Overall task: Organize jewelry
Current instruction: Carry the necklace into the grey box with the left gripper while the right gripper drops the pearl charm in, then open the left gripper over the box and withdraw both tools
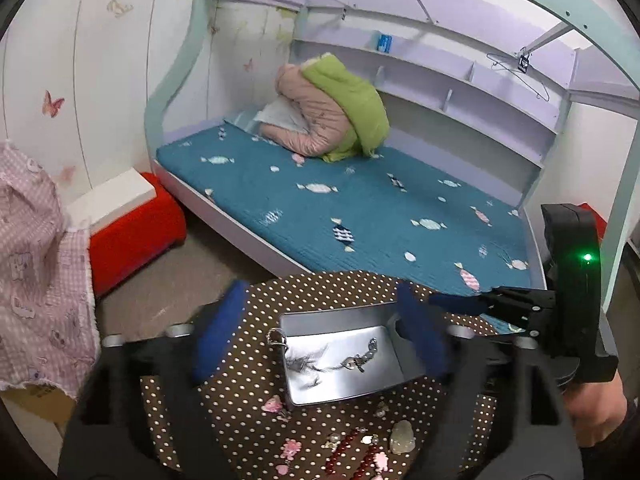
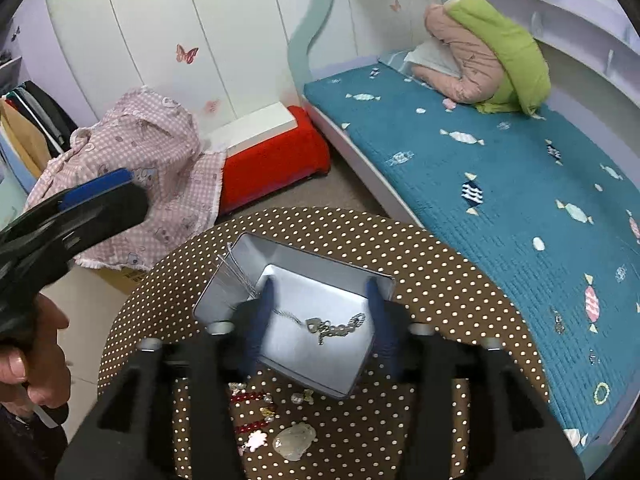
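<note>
Nearest the right wrist camera, loose pieces lie on the round brown polka-dot table (image 2: 440,280): a pale translucent pendant (image 2: 291,443), a pink flower charm (image 2: 256,440) beside it, and strands of red beads (image 2: 250,396) just short of the tin. The right gripper (image 2: 320,320) hangs over the open silver tin (image 2: 244,256) with its blue-padded fingers (image 2: 262,312) spread wide, one at each side of the tin's floor and nothing between them. On that floor lies a silver chain bracelet (image 2: 332,326) with a small heart charm; the gripper's black body hides the tin's near edge. In the left wrist view the same tin (image 1: 336,316) sits between the left gripper (image 1: 320,332)'s wide-set, blurred blue fingers (image 1: 218,328), which also hold nothing; a small metal ring (image 1: 276,338) rests against the tin's left rim, and chain pieces lie inside. The right gripper's black housing, with a green light, blocks the right edge of that view. Past the table, a pink checked cloth (image 2: 132,168) drapes over a box on the left, near a red storage stool (image 2: 272,156) with a white top. Farther back a bed with a teal candy-print cover (image 2: 500,184) carries a heap of pink and green jackets (image 2: 488,52) below lilac shelves.
</note>
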